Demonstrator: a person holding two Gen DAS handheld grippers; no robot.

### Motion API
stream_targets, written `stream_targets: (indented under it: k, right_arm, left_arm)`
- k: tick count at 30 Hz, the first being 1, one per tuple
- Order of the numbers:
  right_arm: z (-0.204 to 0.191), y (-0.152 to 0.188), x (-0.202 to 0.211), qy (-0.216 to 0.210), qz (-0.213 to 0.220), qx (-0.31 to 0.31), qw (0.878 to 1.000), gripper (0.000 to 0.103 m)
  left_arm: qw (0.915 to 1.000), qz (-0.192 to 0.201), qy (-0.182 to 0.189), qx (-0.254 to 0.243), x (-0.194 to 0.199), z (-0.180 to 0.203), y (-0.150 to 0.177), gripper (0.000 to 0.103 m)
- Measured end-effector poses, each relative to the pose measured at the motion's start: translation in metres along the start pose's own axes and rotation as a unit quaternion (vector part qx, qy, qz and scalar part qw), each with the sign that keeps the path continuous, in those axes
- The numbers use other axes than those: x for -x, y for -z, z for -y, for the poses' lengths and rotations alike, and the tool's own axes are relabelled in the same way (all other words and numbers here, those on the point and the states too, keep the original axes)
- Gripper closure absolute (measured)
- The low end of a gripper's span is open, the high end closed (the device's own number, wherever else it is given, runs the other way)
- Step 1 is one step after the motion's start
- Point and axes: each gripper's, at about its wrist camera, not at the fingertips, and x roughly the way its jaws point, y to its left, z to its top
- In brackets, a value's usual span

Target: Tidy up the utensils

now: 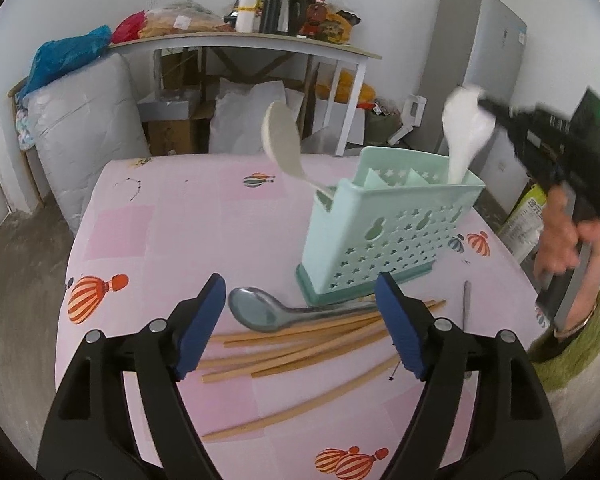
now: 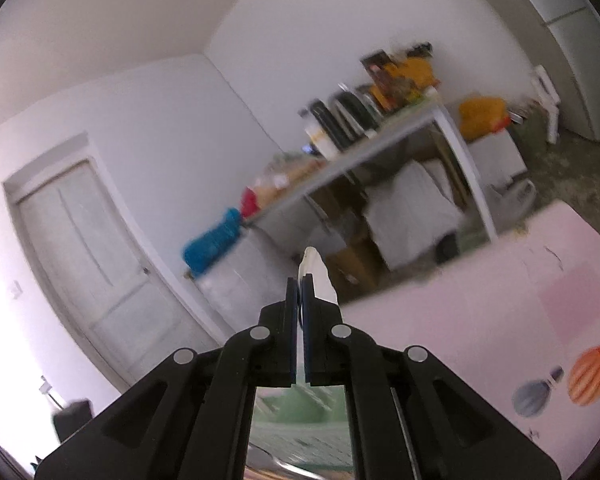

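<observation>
The left claw hangs wide open over the pink balloon-print worktop, its blue pads spread apart with nothing between them. Right below lies a loose heap of tan wooden chopsticks, and a grey metal ladle-shaped spoon rests across their far ends, bowl to the left. Just beyond stands the mint-green perforated plastic utensil caddy, upright. A beige plastic spoon leans out of its left compartment, bowl up. Over on the right, the right claw is clamped tight on a white plastic spoon, pinching the bowl end; the handle dips into the caddy's right-hand compartment. The person's hand grips that tool's handle, a green sleeve below it. A slim metal utensil handle lies on the cloth to the right of the chopsticks; I cannot tell what it is.
</observation>
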Motion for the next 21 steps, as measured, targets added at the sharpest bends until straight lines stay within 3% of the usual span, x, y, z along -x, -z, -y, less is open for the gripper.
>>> stream_targets:
  k: [4,6,8,14,21]
  right_arm:
    - [0.017,0.019,0.015,0.059,-0.014,0.004,0.998,0.089]
    - [0.019,0.025,0.03,0.077,-0.008,-0.001,0.997,0.062]
    - [0.019,0.033,0.049,0.1,0.006,0.002,0.995,0.054]
    - [0.019,0.062,0.093,0.139,-0.002,-0.005,0.99,0.052]
    - [-0.011,0.132,0.106,0.184,-0.111,0.067,0.974,0.052]
  left_arm:
    - [0.9999,0.006,-0.007,0.009,-0.001,-0.009,0.002,0.025]
    - [0.9999,0.004,-0.012,0.009,-0.003,-0.012,0.004,0.021]
    - [0.9999,-0.001,-0.014,0.01,-0.007,-0.016,0.004,0.02]
    - [0.9988,-0.041,0.002,0.026,-0.024,-0.028,0.007,0.017]
    - [0.996,-0.045,0.059,0.05,-0.026,-0.035,0.01,0.008]
